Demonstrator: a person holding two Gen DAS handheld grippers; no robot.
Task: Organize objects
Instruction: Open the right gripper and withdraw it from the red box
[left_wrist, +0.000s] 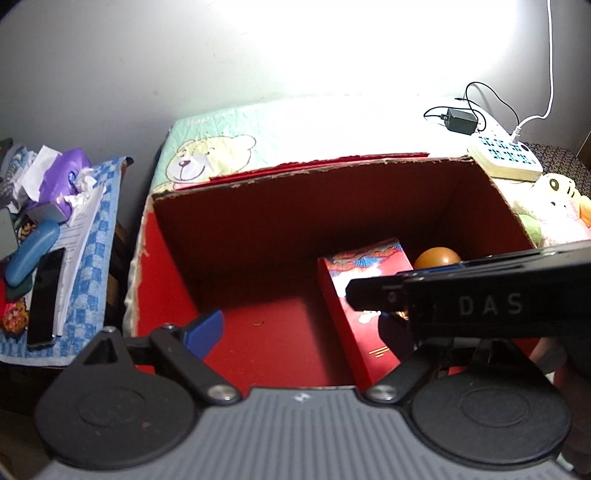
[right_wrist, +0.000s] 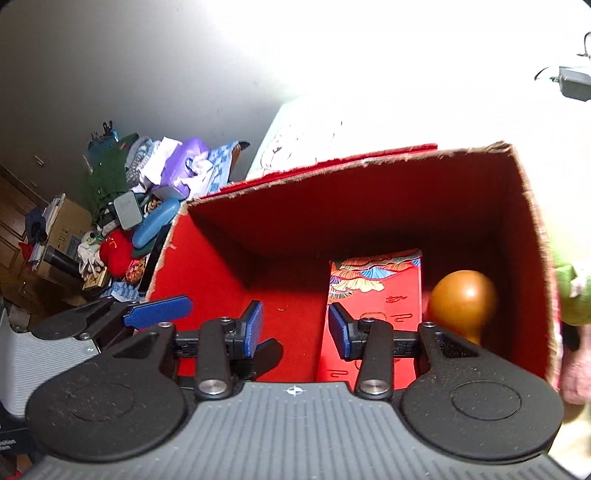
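A: Which 2 items lie in the red cardboard box (right_wrist: 207, 254)?

B: A flat red packet (right_wrist: 373, 295) printed with fans, against the right half of the floor; a brown wooden gourd (right_wrist: 461, 299) between it and the right wall.

A: How would they handle?

B: Judged by look: the packet is light and stiff, best taken across its narrow width. The gourd is hard, glossy and likely slippery, so grip its neck.

A: The grippers?

B: The right gripper (right_wrist: 295, 328) stands apart, empty, above the floor. The left gripper (left_wrist: 295, 332) gapes wide, holding nothing.
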